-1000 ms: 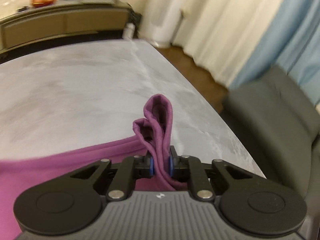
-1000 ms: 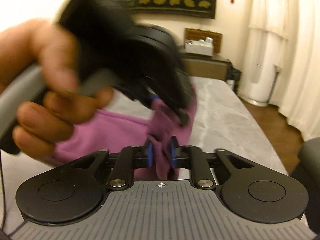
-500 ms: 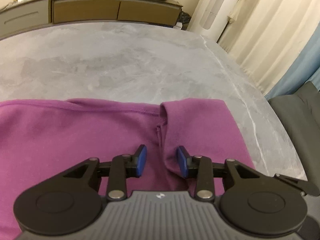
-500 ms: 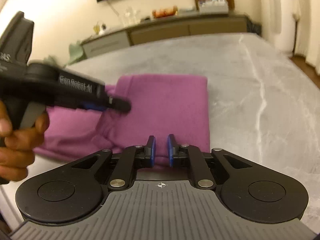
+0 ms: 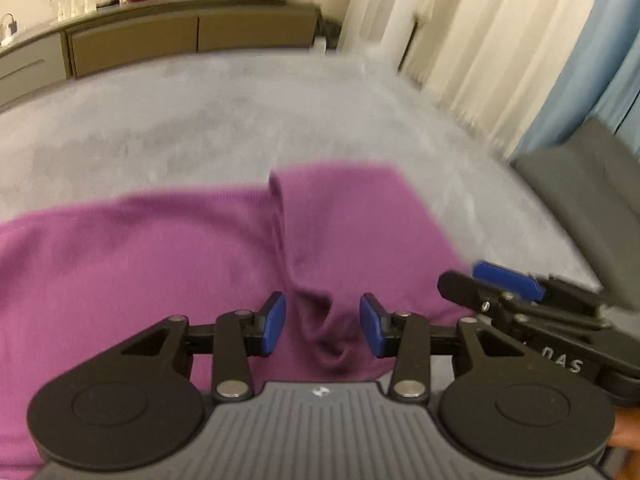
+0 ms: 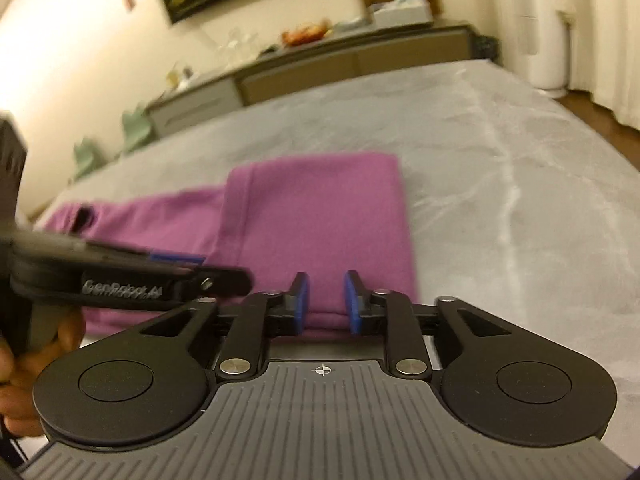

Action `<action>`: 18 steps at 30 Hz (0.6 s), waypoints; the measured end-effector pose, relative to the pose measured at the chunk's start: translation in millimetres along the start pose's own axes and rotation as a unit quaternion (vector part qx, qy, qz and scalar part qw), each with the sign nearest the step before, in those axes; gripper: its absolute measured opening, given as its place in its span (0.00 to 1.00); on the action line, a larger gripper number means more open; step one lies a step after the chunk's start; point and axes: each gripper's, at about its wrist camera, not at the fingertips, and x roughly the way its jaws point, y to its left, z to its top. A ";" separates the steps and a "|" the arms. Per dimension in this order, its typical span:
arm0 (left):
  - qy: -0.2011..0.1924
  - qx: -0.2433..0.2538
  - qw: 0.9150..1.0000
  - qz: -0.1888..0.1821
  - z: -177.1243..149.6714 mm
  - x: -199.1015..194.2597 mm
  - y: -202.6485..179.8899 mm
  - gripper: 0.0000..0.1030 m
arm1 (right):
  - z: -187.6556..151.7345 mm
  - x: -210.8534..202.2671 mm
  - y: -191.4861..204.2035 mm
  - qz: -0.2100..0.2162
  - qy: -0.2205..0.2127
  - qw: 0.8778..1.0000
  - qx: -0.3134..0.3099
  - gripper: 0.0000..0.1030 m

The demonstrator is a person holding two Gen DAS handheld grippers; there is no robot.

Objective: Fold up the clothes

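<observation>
- Grey marble table (image 6: pixel 500 168), purple garment (image 6: pixel 320 216) flat on it, right part folded over.
- Left gripper (image 5: pixel 322 324) wide open, empty, over a ridge.
- Right gripper (image 6: pixel 322 302) part open, holds nothing.
- Fold just laid, I'd say; next: regrip for another fold.

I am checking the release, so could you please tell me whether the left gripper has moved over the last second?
Yes. The left gripper has opened, let go and backed off the purple knit garment on the grey table.

Both hand-held grippers, left (image 5: pixel 322 330) and right (image 6: pixel 322 302), released purple garment (image 6: pixel 320 216); folded sleeve laid flat.
</observation>
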 end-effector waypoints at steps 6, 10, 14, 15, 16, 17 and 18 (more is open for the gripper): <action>-0.029 0.054 0.998 -0.002 49.8 -4.7 -41.0 0.80 | -8.0 2.1 2.3 -0.022 0.020 1.000 -0.010 0.25; 0.038 0.095 0.995 -0.008 71.8 36.3 -67.1 0.80 | -13.7 -18.5 32.3 0.006 -0.041 0.996 -0.080 0.15; 0.055 0.140 0.987 0.051 61.5 44.8 -72.4 0.13 | -19.2 -41.3 63.2 0.035 -0.108 0.982 -0.150 0.14; 0.056 0.126 0.989 0.047 60.3 40.1 -64.4 0.13 | -20.9 -41.6 67.3 0.041 -0.111 0.980 -0.158 0.15; 0.046 0.107 0.992 0.038 60.7 30.4 -52.0 0.12 | -22.1 -39.9 69.3 0.049 -0.106 0.980 -0.159 0.29; 0.034 0.092 0.995 0.031 61.8 17.2 -38.2 0.12 | -22.9 -37.3 73.3 0.054 -0.101 0.980 -0.161 0.37; 0.022 0.076 0.997 0.025 62.8 3.8 -24.0 0.12 | -23.6 -34.4 77.9 0.059 -0.096 0.980 -0.163 0.56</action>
